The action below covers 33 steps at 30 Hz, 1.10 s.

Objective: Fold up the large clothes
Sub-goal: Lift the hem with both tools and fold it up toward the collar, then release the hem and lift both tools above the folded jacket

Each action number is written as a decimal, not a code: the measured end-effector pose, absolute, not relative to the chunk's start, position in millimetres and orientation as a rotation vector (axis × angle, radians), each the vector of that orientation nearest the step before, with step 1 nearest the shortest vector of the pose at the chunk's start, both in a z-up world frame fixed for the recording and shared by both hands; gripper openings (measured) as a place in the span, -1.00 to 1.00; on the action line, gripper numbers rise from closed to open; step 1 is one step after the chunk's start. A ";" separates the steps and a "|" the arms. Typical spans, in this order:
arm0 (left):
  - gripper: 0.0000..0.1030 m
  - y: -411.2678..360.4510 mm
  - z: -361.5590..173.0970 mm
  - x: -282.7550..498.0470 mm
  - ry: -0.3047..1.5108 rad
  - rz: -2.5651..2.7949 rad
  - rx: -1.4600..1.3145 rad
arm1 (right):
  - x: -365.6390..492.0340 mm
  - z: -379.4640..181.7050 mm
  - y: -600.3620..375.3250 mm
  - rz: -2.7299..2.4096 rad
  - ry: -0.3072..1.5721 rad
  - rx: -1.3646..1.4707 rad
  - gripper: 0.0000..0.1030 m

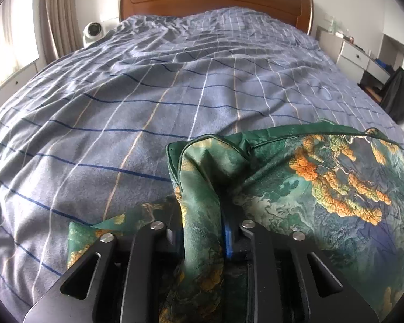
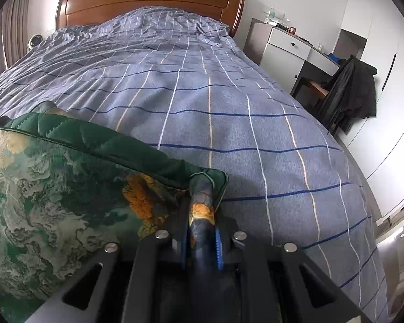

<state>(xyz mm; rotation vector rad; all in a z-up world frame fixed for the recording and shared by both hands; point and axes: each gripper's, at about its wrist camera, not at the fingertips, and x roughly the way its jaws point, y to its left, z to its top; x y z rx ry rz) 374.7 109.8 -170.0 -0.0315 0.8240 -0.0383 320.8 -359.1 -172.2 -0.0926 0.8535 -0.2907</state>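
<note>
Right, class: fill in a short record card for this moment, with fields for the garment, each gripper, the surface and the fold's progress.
garment: green printed robe, quilted green lining showing
left gripper: jaws shut on a robe corner
right gripper: jaws shut on the other corner
surface: blue checked bedcover
progress: robe edge stretched between both grippers, over the bed's near end

garment (image 1: 323, 188) | green quilted, orange-printed | bunched, edge raised | foot of bed, on the cover
</note>
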 end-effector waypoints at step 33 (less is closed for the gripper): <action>0.96 102.0 -112.5 138.6 0.844 -0.108 -0.151 | 96.2 -88.4 -284.3 0.009 0.798 0.031 0.64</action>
